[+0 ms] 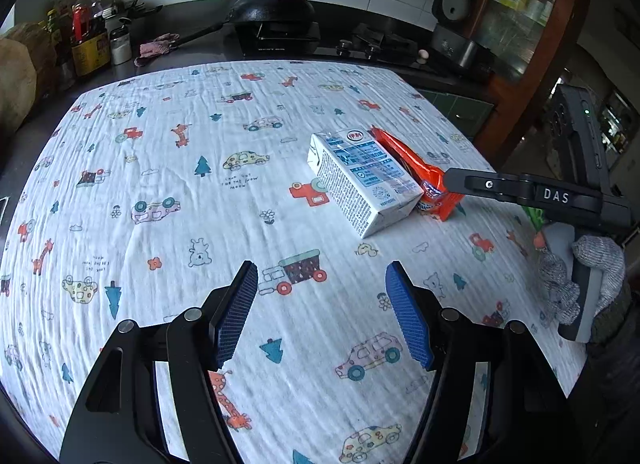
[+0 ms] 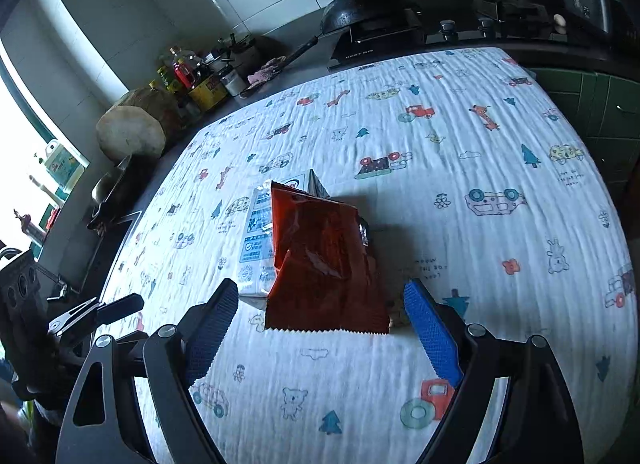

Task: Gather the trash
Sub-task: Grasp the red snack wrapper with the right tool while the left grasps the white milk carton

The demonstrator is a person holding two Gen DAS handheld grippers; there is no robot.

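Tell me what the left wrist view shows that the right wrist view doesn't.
Only the left wrist view: a gloved hand holding the right claw, a rice cooker and a glass cabinet. Only the right wrist view: a bright window and the left claw seen from the side. Both: milk carton, orange wrapper, printed cloth, wok.

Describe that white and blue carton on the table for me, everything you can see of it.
The milk carton is a small rectangular box, apparently coated paperboard, white with blue printed panels and a round red logo. It lies flat on its side on the patterned tablecloth, seemingly unopened. An orange snack wrapper rests against it. No gripper touches it.
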